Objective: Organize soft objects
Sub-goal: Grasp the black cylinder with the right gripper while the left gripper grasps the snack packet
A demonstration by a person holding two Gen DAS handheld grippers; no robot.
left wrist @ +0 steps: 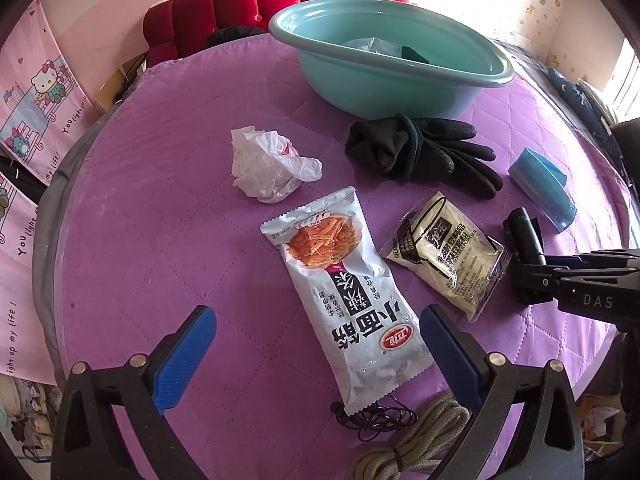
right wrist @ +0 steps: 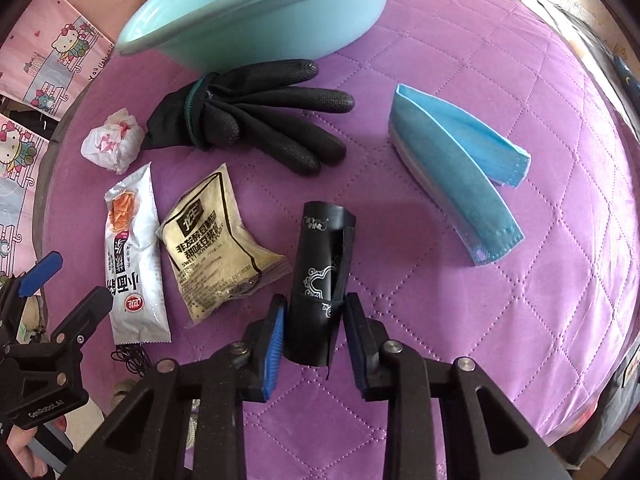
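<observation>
Right wrist — tool (right wrist: 315, 322) gripping black roll (right wrist: 320, 276)

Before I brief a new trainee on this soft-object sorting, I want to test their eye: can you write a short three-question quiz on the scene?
1. True or false: the black gloves lie inside the teal basin.
2. Which gripper has the black roll between its pads? A) left gripper B) right gripper
3. Fill in: the silver snack packet lies between the left gripper's open ____.

Key: 1 false; they lie on the purple cover beside it. 2 B. 3 fingers.
</observation>
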